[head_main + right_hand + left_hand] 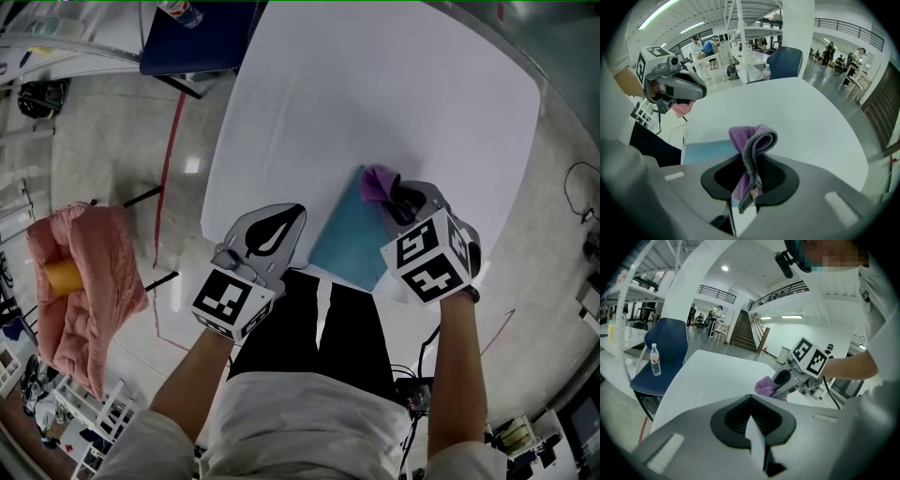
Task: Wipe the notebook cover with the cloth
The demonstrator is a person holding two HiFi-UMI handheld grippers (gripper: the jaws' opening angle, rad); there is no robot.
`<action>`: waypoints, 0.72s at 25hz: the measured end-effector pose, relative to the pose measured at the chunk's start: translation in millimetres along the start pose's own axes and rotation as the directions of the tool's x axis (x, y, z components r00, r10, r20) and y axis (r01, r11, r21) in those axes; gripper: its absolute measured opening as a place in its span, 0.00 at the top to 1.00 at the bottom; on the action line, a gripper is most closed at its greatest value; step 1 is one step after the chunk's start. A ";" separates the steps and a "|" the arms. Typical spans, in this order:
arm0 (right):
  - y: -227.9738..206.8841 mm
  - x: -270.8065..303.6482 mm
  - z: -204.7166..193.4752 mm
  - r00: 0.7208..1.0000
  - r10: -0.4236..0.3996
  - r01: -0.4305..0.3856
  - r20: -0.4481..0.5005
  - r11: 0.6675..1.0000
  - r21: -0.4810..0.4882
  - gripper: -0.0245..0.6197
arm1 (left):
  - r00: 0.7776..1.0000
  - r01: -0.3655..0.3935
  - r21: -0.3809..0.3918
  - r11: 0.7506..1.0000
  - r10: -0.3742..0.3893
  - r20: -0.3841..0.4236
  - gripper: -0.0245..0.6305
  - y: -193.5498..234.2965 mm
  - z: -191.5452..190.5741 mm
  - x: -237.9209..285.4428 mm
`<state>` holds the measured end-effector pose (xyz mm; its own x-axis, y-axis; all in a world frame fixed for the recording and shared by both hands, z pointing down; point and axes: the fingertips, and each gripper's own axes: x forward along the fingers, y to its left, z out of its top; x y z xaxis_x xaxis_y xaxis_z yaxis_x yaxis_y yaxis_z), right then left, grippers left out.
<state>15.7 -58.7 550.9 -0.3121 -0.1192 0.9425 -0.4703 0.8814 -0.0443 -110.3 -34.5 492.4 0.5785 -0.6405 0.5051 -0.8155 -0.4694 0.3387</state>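
A light blue notebook (pixel 349 236) lies on the white table (pixel 375 94) near its front edge. My right gripper (pixel 398 199) is shut on a folded purple cloth (pixel 378 185) and holds it over the notebook's far right corner. In the right gripper view the cloth (pixel 752 140) sticks up between the jaws of that gripper (pixel 751 187), with the notebook (pixel 705 152) below to the left. My left gripper (pixel 284 220) hovers shut and holding nothing at the table's front left, left of the notebook. The left gripper view shows the right gripper (pixel 783 380) and the cloth (pixel 764 386).
A dark blue chair (pixel 192 37) with a water bottle (pixel 655 359) on its seat stands beyond the table's far left corner. A pink fabric heap (pixel 89 281) with an orange object (pixel 64 277) lies on the floor to the left. Cables run at the right.
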 end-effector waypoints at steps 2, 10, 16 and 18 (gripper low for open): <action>-2.1 3.9 2.4 1.000 -0.003 0.003 -0.005 1.000 -0.003 0.80 | 1.000 0.000 -0.004 1.000 0.000 -0.001 0.96 2.7 -0.1 -0.2; -2.7 24.8 2.0 0.999 -0.016 0.014 -0.051 0.999 -0.037 0.80 | 1.000 -0.010 -0.015 1.000 0.010 -0.010 0.96 15.9 -2.8 -1.6; 1.6 29.3 0.7 0.997 -0.030 0.027 -0.070 0.999 -0.042 0.80 | 1.000 -0.012 -0.020 1.000 0.012 -0.002 0.96 17.7 -1.9 -1.5; 2.5 29.8 0.4 0.997 -0.028 0.025 -0.078 0.999 -0.041 0.80 | 1.000 -0.008 -0.021 1.000 0.008 0.000 0.96 15.2 -2.4 -1.4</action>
<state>4.9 -60.2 578.7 -0.2330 -0.1079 0.9665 -0.4440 0.8960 -0.0070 -123.6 -39.3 498.8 0.5716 -0.6442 0.5082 -0.8205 -0.4510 0.3511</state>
